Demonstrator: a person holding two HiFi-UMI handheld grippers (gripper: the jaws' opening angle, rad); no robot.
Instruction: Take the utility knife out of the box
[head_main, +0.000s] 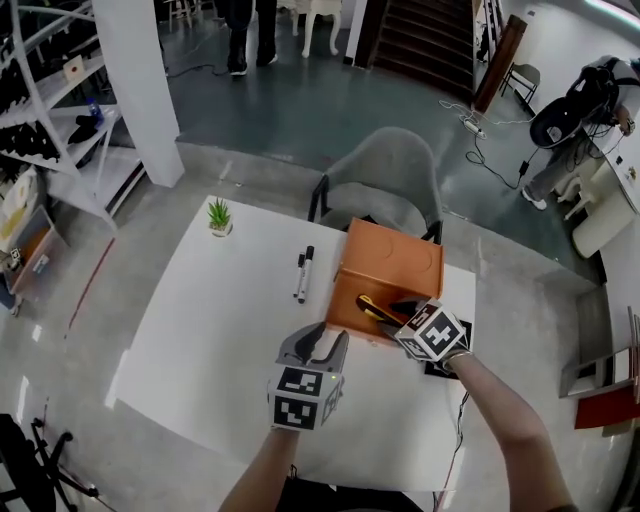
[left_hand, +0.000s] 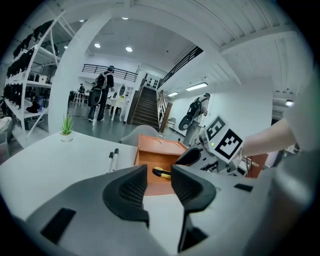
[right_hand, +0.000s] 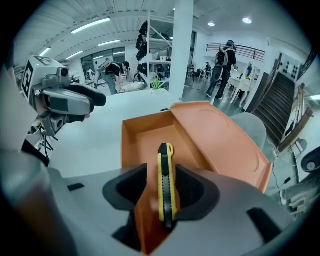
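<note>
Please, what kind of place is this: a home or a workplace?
Most likely a workplace, perhaps an open lab or studio hall rather than a home. Open metal shelving lines one side, a dark staircase rises at the back, and a power strip with its cable lies on the bare floor.

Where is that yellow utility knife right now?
In the right gripper view, the utility knife lies inside the open orange box on the white table, between the right gripper's open jaws.

Head camera steeply above table (head_main: 200, 330); both claw cameras close, box (head_main: 390, 262) shared.
</note>
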